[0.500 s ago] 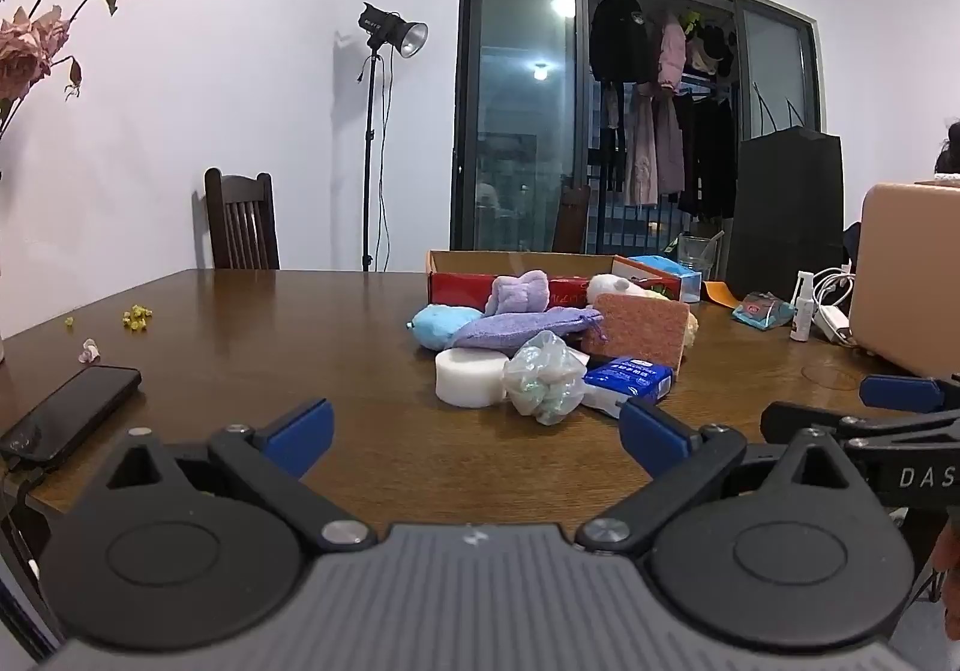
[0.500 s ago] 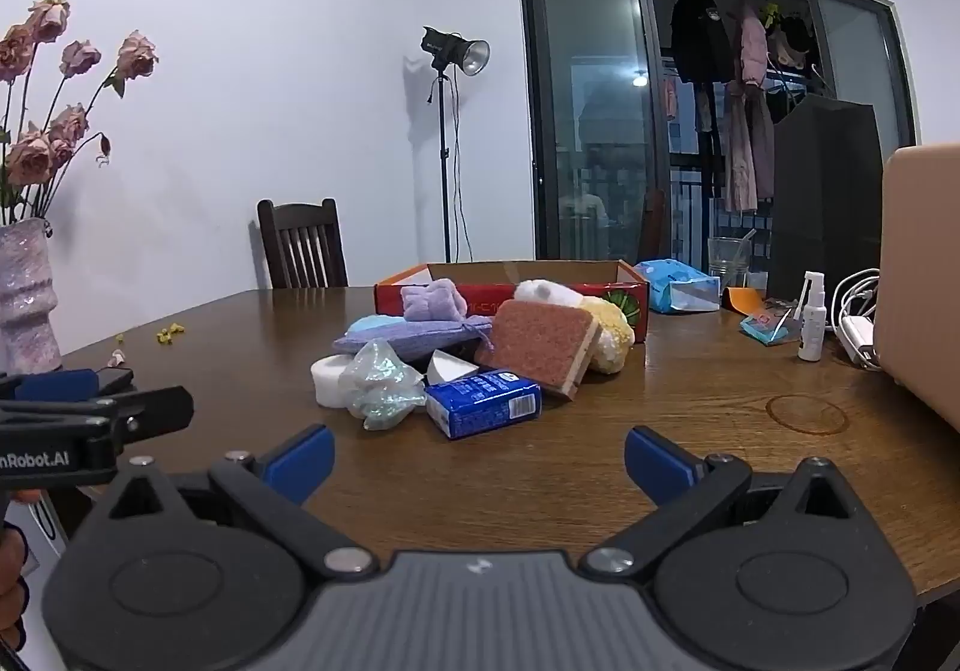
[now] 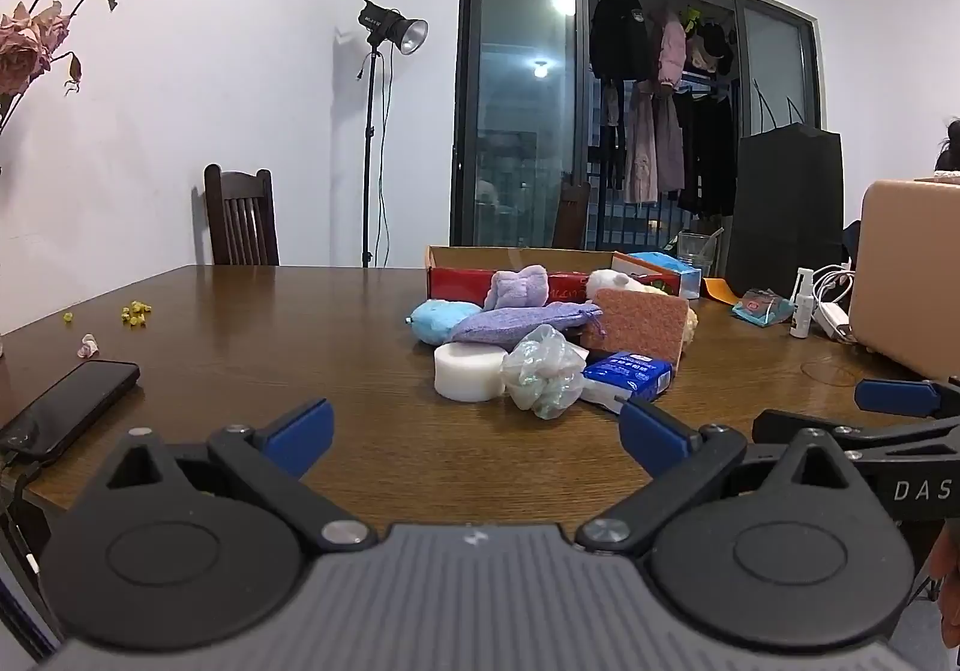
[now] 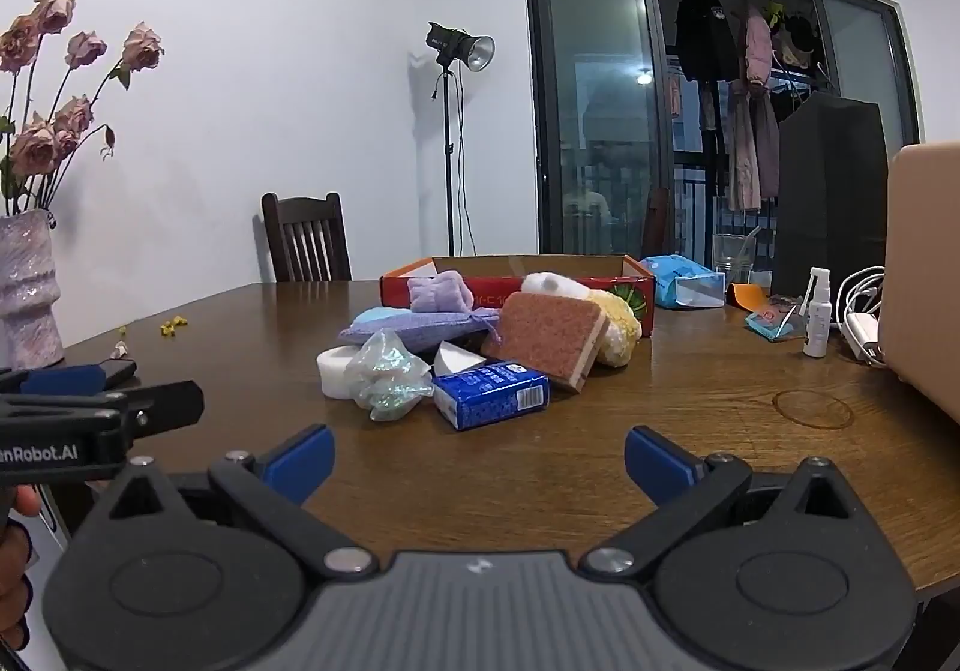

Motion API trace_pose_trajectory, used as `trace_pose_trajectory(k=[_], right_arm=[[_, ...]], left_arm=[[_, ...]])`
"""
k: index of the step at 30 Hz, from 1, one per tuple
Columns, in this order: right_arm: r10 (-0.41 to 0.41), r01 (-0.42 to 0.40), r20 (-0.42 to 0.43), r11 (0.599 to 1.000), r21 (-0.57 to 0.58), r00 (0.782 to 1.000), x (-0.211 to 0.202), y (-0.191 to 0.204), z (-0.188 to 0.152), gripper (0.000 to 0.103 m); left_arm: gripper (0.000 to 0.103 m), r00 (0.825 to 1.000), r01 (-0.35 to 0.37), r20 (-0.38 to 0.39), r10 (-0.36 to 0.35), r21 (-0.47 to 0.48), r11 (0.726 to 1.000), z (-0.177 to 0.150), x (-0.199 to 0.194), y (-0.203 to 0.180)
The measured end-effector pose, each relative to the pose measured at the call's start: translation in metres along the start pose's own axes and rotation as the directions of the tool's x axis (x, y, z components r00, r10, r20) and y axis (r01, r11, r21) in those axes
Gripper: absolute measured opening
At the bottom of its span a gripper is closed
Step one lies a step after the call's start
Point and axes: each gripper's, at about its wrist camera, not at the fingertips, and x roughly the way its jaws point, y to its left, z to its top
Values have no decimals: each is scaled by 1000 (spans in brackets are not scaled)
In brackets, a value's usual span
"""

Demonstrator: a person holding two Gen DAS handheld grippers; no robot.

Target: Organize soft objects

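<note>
Left wrist view: we hold the left gripper [image 3: 474,434] low over the near edge of the wooden table [image 3: 300,335], its blue fingers [image 3: 300,428] spread wide with nothing between them. Ahead, mid-table, we list the pile of soft things: a white foam round [image 3: 469,379], a crumpled clear plastic bag [image 3: 543,371] just beside it, a blue tissue pack [image 3: 630,374], an upright orange sponge [image 3: 642,324], a purple cloth pouch [image 3: 522,321] lying over a light blue plush [image 3: 440,318], and a small purple plush [image 3: 519,285]. Behind the pile stands an open red cardboard box [image 3: 462,278]. A black phone [image 3: 66,407] lies at the left edge; the right gripper [image 3: 894,401] shows at the right margin. Right wrist view: we hold the right gripper [image 4: 480,452] likewise over the near edge, jaws fully apart and empty. The same pile sits centre-table, well apart from the fingers: tissue pack [image 4: 492,394] nearest, plastic bag [image 4: 387,374], foam round [image 4: 334,371], sponge [image 4: 549,332], pouch [image 4: 420,324], plus a yellow fluffy item [image 4: 618,326] against the box [image 4: 630,296]. The left gripper [image 4: 90,401] enters at left, with a vase [image 4: 27,287] of dried roses behind it.
</note>
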Motion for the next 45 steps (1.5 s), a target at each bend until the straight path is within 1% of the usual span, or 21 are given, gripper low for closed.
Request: trace_pose_trajectory(k=[9,12,45], right_arm=[[-6,6,2,1000,2,1000,0,3,-5,103],[-9,9,0,1000,3,1000,0,2,-6,103],[-13,13,-8,1000,0,1000,-1,2,-5,103]], left_arm=[[103,1000,0,3,0,1,1000,-2,1,-1],[103,1000,2,3,-2,2,1000,-2,-5,4],[103,1000,-1,2,1,5,1000,-3,-4,5]])
